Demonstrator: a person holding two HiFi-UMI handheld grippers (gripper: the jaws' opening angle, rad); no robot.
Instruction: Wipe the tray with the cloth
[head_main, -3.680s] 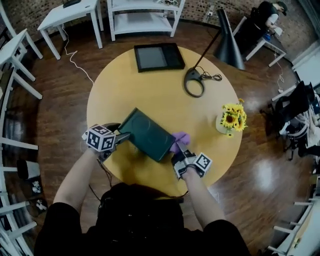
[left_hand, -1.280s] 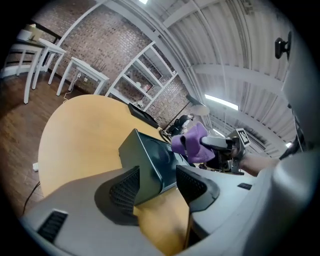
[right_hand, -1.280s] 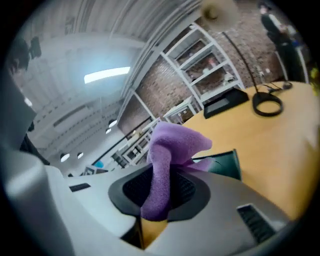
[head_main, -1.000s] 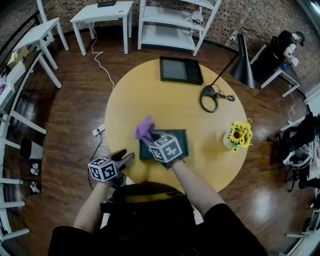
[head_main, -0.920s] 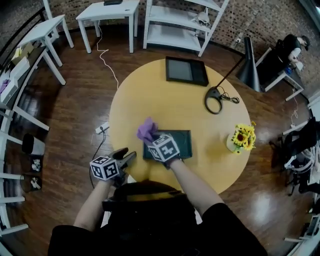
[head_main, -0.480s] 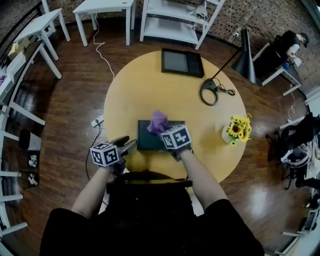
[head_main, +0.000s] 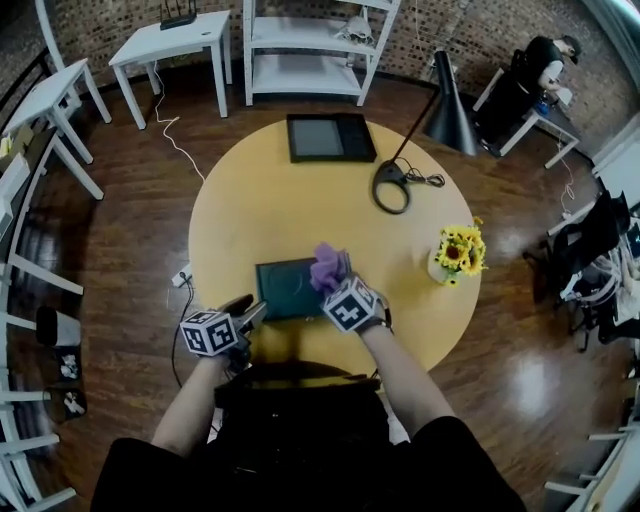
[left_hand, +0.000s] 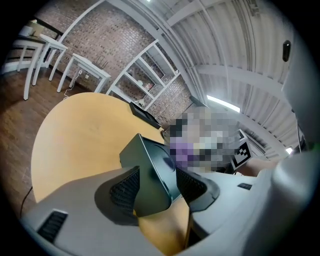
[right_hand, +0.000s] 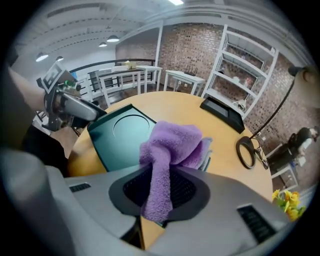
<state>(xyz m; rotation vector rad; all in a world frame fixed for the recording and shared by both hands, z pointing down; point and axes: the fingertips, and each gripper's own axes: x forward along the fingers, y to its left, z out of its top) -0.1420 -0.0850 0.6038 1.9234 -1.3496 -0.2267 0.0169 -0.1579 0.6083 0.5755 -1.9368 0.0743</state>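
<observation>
A dark green tray (head_main: 288, 290) lies flat on the near part of the round yellow table (head_main: 300, 200). In the left gripper view a corner of the tray (left_hand: 150, 167) sits between the pads, and my left gripper (left_hand: 155, 189) is shut on it. From the head view that left gripper (head_main: 248, 311) stands at the tray's near left corner. My right gripper (head_main: 336, 287) is shut on a purple cloth (head_main: 328, 267) over the tray's right end. The cloth (right_hand: 170, 147) bunches above the pads of the right gripper (right_hand: 159, 194) and rests on the tray (right_hand: 122, 135).
A black flat tray (head_main: 330, 137) lies at the table's far edge. The base ring (head_main: 390, 186) of a black lamp and its cord are to the right of it. A vase of sunflowers (head_main: 455, 252) stands at the right edge. White shelves and tables surround the table.
My right gripper has carried the purple cloth from the tray's left end across to its right end. The left gripper has kept its place at the tray's near left corner.
</observation>
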